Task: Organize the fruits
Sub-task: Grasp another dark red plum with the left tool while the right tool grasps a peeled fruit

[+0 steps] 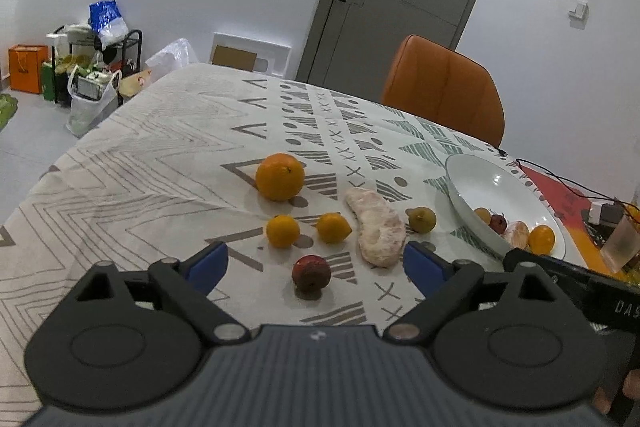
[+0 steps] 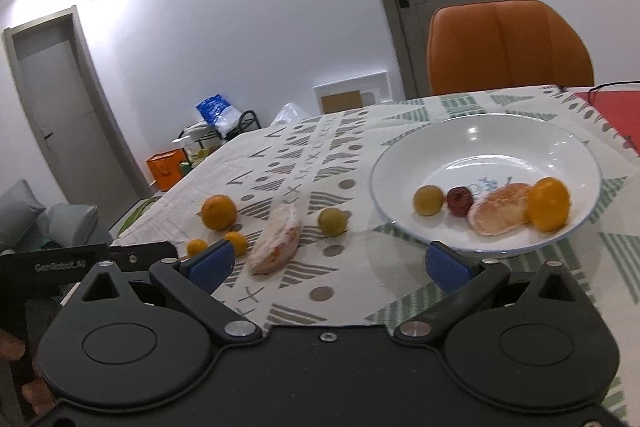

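In the left wrist view my left gripper (image 1: 316, 263) is open and empty, just above a small dark red fruit (image 1: 311, 273). Beyond it lie two small oranges (image 1: 283, 231) (image 1: 333, 227), a big orange (image 1: 279, 177), a peeled pomelo segment (image 1: 376, 231) and a green fruit (image 1: 422, 219). The white bowl (image 1: 472, 183) at the right holds several fruits. In the right wrist view my right gripper (image 2: 326, 263) is open and empty in front of the bowl (image 2: 400, 163), which holds a green fruit (image 2: 428, 200), a red fruit (image 2: 459, 201), a peeled segment (image 2: 498, 213) and an orange (image 2: 548, 203).
A patterned cloth (image 1: 160, 155) covers the table. An orange chair (image 1: 444, 87) stands at the far side. Cables and a small box (image 1: 604, 213) lie at the right edge of the table. Bags and a rack (image 1: 92, 67) stand on the floor to the left.
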Action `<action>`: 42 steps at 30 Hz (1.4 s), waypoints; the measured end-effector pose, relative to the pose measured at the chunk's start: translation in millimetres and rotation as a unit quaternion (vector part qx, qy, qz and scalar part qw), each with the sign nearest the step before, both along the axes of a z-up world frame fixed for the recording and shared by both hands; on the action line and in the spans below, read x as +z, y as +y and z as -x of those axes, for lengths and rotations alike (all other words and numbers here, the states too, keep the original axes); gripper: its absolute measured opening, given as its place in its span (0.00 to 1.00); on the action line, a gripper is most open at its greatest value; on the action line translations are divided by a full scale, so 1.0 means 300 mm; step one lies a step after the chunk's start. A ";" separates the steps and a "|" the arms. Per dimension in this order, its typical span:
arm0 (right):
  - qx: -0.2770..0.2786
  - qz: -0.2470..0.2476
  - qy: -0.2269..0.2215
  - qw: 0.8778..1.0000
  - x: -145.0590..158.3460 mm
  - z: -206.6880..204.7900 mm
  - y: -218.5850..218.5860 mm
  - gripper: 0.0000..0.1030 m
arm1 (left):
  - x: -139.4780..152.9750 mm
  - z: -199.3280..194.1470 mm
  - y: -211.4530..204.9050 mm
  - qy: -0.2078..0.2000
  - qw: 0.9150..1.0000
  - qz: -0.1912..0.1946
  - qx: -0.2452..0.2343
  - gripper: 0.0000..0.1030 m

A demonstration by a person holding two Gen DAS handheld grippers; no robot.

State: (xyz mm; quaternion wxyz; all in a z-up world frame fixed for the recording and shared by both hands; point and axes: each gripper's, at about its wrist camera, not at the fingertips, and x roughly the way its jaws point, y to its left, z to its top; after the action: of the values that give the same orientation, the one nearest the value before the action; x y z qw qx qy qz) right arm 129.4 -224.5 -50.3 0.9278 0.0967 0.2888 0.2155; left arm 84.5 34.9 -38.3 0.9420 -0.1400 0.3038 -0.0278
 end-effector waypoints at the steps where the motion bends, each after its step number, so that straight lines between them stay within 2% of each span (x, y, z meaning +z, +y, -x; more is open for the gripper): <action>1: 0.002 0.001 0.001 1.000 -0.002 -0.002 0.007 1.00 | -0.003 -0.003 0.002 0.001 1.000 0.002 -0.002 0.86; 7: 0.011 -0.007 0.004 1.000 -0.013 -0.018 0.028 0.99 | -0.034 -0.033 0.007 0.019 1.000 0.005 -0.002 0.63; 11: 0.016 0.000 0.016 1.000 -0.023 -0.035 0.041 0.90 | -0.051 -0.049 0.005 0.025 1.000 0.008 -0.009 0.53; 16: 0.023 0.003 0.029 0.999 -0.040 -0.054 0.058 0.84 | -0.075 -0.071 -0.004 0.037 0.999 0.010 -0.017 0.40; 19: 0.030 0.007 0.034 0.999 -0.048 -0.063 0.075 0.79 | -0.086 -0.086 -0.006 0.040 0.999 0.007 -0.016 0.24; 42: 0.078 0.052 0.056 0.994 -0.085 -0.161 0.275 0.52 | -0.057 -0.082 0.144 0.021 0.999 0.027 0.020 0.23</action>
State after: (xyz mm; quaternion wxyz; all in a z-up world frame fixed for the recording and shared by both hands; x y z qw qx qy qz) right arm 177.6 -141.9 -75.8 0.8943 0.0373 0.3577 0.2661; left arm 109.0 78.0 -55.4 0.9316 -0.1716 0.3203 -0.0142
